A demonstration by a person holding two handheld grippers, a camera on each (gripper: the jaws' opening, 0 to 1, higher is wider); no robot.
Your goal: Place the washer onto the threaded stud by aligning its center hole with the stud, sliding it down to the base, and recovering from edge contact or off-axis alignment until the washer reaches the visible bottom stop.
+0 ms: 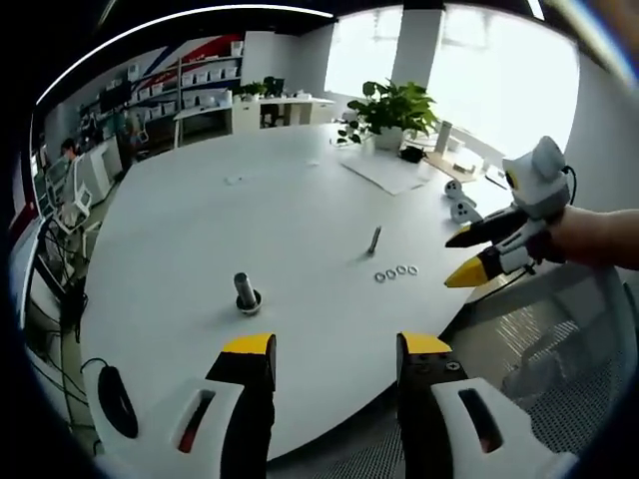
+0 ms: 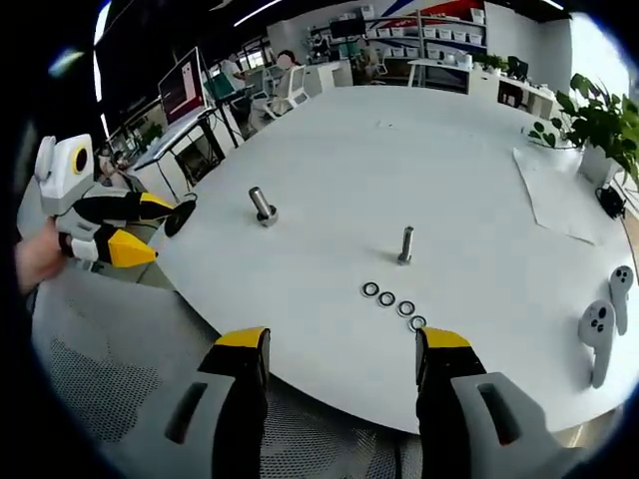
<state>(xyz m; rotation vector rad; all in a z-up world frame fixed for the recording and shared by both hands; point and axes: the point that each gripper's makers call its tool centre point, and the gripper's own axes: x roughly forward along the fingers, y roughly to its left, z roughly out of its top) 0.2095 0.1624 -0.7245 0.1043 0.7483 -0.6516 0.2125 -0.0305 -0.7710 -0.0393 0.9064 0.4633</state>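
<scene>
A large white round table (image 2: 399,170) holds a threaded stud (image 2: 405,244) standing upright near the middle. Just in front of it, four washers (image 2: 394,302) lie in a row. Further left stands a thicker bolt (image 2: 263,207). The left gripper (image 1: 334,354) and right gripper (image 2: 339,344) hover at the near edge, jaws wide apart, holding nothing.

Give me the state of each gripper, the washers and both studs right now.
Left gripper: open, empty.
Right gripper: open, empty.
Washers: four in a row, flat on table, none picked up.
Thin stud: upright, bare.
Thick stud: upright in its base, no washer visible.
</scene>
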